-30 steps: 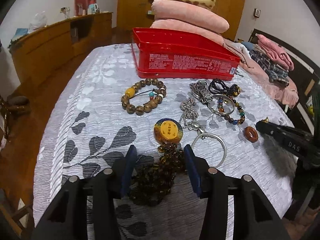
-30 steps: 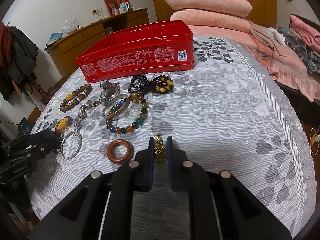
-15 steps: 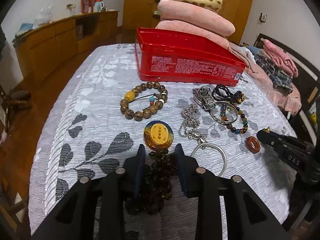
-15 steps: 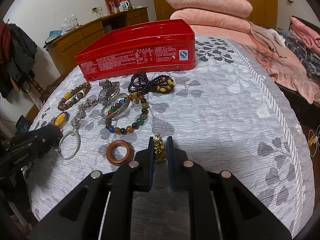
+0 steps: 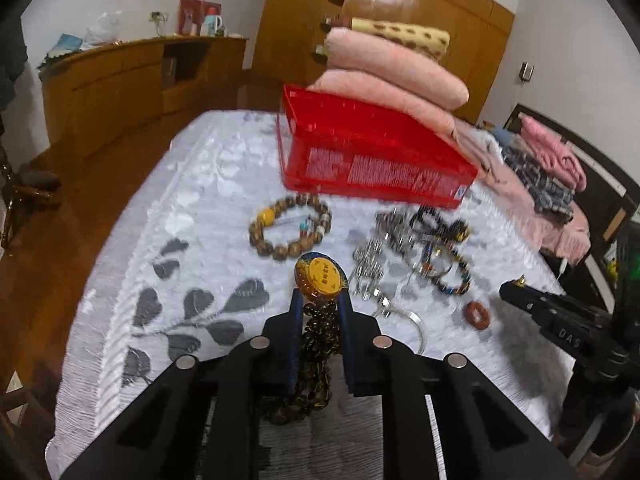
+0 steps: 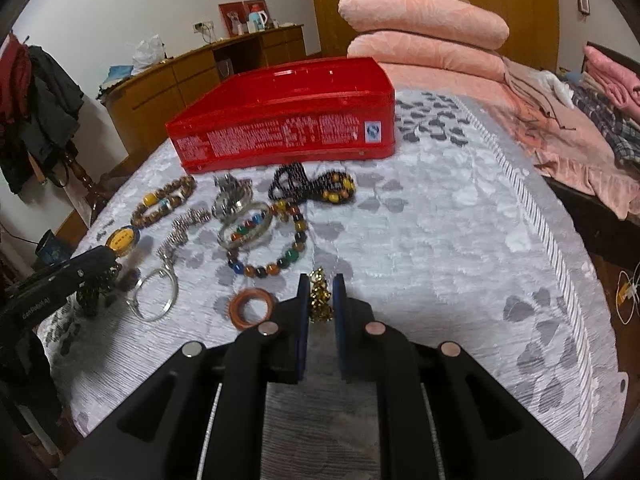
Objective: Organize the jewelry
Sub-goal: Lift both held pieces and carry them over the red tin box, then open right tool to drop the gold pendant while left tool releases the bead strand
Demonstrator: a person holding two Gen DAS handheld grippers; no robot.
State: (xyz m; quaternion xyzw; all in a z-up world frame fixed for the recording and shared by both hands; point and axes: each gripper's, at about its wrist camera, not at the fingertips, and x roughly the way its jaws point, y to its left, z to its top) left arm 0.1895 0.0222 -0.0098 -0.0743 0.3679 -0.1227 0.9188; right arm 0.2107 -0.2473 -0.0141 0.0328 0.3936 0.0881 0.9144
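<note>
Left hand-held gripper [image 5: 320, 312]: jaws drawn in on the dark bead string [image 5: 316, 344], just below its amber pendant [image 5: 320, 276]; the string hangs in a bunch between the fingers, and from the right wrist view it appears partly raised off the bed cover [image 6: 440, 240]. Right hand-held gripper [image 6: 321, 298]: jaws nearly together, pinching a small gold charm [image 6: 320, 300], which is held clear of the other pieces. Beside it on the cover lies a red-brown ring [image 6: 250, 308], then a silver bangle [image 6: 156, 292] with its chain [image 6: 180, 228]. Further out sit a multicolour bead bracelet [image 6: 280, 244], a clear bangle [image 6: 244, 228], a metal watch [image 6: 230, 192], a black bead strand [image 6: 312, 186] and a wooden bead bracelet [image 6: 164, 202], all loose and close together. Behind them stands the red tin [image 6: 288, 128], open at the top; its interior is not visible, so its contents cannot be confirmed. Assessment: sorting is at an early stage. Two items are in grasp, neither yet over the tin; the other pieces listed remain on the cover awaiting collection. The tin is the likely destination, though this is inferred.
</note>
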